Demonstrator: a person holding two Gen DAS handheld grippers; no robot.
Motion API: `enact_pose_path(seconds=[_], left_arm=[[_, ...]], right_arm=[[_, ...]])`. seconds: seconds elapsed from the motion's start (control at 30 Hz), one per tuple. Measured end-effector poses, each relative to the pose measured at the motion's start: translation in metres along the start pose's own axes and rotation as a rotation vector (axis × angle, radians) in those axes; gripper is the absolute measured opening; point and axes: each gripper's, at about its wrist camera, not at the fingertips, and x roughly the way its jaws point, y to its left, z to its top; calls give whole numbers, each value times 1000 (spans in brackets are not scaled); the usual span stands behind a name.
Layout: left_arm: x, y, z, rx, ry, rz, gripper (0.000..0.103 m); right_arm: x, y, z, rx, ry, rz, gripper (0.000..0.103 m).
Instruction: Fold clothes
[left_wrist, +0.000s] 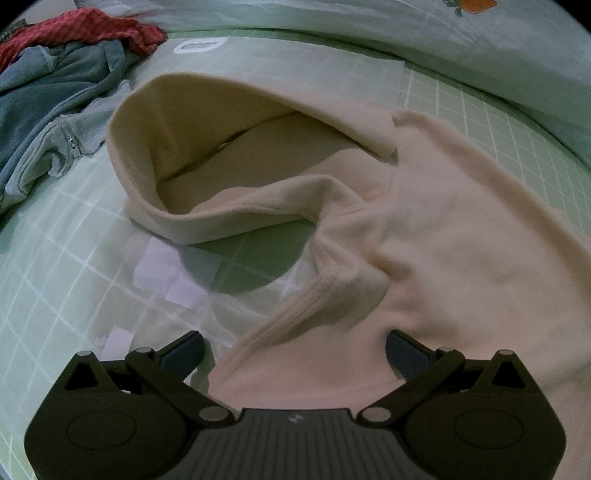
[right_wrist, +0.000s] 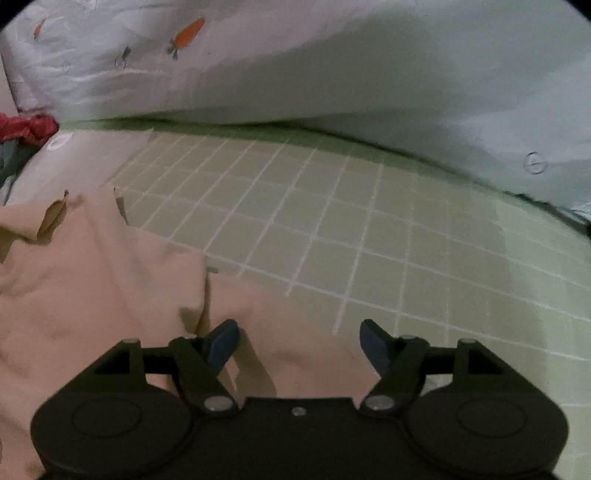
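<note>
Both pairs of fingers are spread wide and nothing is gripped by either. On the left gripper (left_wrist: 295, 354), at the bottom of the left view, the blue pads (left_wrist: 184, 354) are set well apart, and cream cloth of the hoodie (left_wrist: 461, 258) is seen between them, running down towards the gripper body; whether the pads touch the cloth cannot be told. On the right gripper (right_wrist: 299, 345), at the bottom of the right view, the fingers (right_wrist: 223, 345) are likewise held apart, with the hoodie (right_wrist: 92, 277) under the left finger and the mat under the right one. The hoodie is laid on the mat, filling the centre and right of the left view and the lower left of the right view. Its hood (left_wrist: 192, 147) is seen gaping open at the centre left of the left view, and a ribbed seam (left_wrist: 288, 314) runs down from it towards the gripper. The green mat (right_wrist: 369, 240), ruled with white squares, is spread beneath. A blue zipped garment (left_wrist: 48, 122) is heaped at the upper left of the left view, with a red cloth (left_wrist: 85, 29) behind it. Pale bedding (right_wrist: 369, 74) printed with orange carrots is banked along the top of both views.
</note>
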Motion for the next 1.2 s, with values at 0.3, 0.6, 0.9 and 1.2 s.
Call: enact_pose_path(seconds=[0.3,0.6,0.9,1.2], left_arm=[[-2,-1,-2,-9,-2,4,103],[-1,4,5,0,38,-28,103],[-32,70,3,-296,-41,-93,102],[-34,82,50,-238,-181,-15,83]], right_arm=[[-25,-42,14,101,-169,1,4],[-24,-63,-2,204,-100,-230,55],[-89,-43,-63,341,-114,-286,84],[-92,-18,-96,358,-37,-321,85]])
